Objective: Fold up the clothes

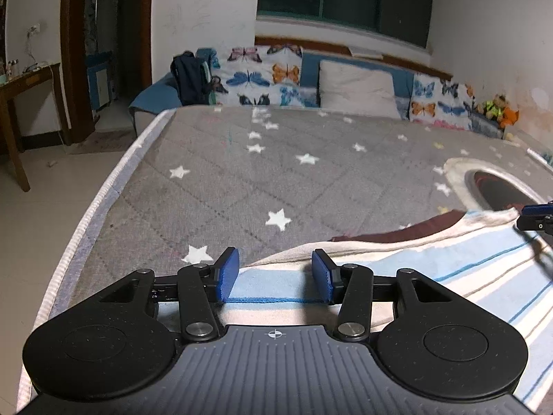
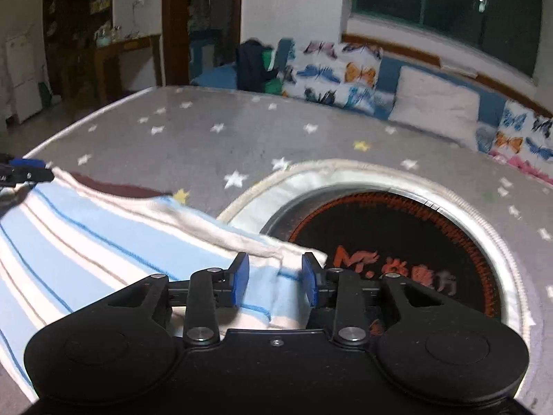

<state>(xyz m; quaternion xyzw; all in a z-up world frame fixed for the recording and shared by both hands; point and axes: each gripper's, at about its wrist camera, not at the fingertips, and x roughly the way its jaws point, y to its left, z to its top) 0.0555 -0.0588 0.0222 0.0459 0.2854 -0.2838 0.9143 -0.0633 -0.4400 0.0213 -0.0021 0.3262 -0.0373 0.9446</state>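
I see both my left gripper (image 1: 274, 276) and right gripper (image 2: 274, 280) with jaws apart astride the soft, striped towelling garment (image 1: 432, 276) on the quilted star-print bedcover (image 1: 224, 180).

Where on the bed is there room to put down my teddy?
The grey star blanket is bare from the bed's left edge to the butterfly pillows. It is crowded nearer: the striped cloth lies there, with the round black-and-orange mat beside it.
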